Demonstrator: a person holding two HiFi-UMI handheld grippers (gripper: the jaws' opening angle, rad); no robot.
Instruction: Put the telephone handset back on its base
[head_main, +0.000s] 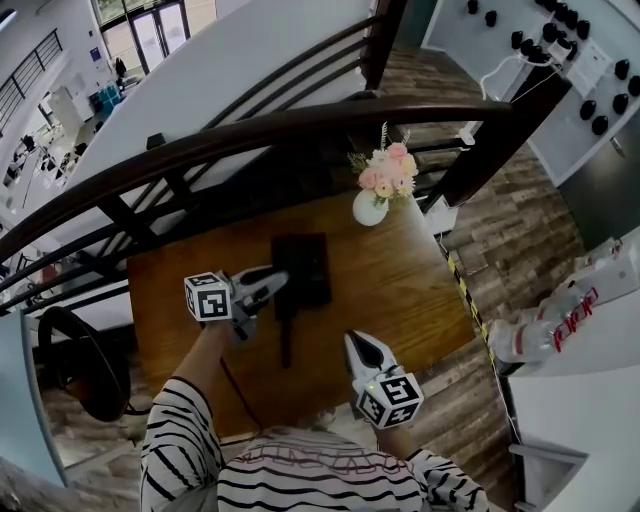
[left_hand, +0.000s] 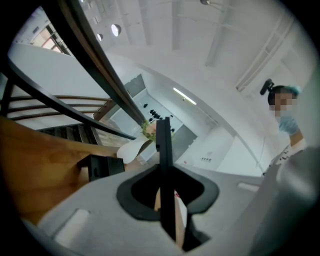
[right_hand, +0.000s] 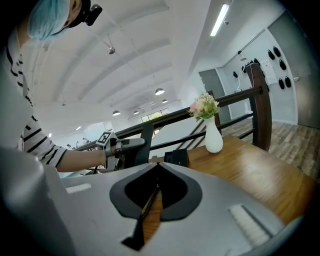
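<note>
The black telephone base (head_main: 308, 262) lies on the wooden table (head_main: 400, 290), at its middle. My left gripper (head_main: 278, 284) is shut on the long black handset (head_main: 286, 335), which hangs just left of the base and close over the table. In the left gripper view the handset (left_hand: 164, 135) stands edge-on between the jaws, with the base (left_hand: 102, 167) beyond it to the left. My right gripper (head_main: 352, 342) is shut and holds nothing, near the table's front edge, right of the handset. The right gripper view shows the base (right_hand: 176, 157) and the left gripper (right_hand: 125, 143) ahead.
A white vase of pink flowers (head_main: 372, 205) stands at the table's far edge, right of the base. A dark curved railing (head_main: 300, 125) runs behind the table. A thin dark cord (head_main: 235, 385) trails toward the front edge. White equipment (head_main: 555, 325) sits on the floor at right.
</note>
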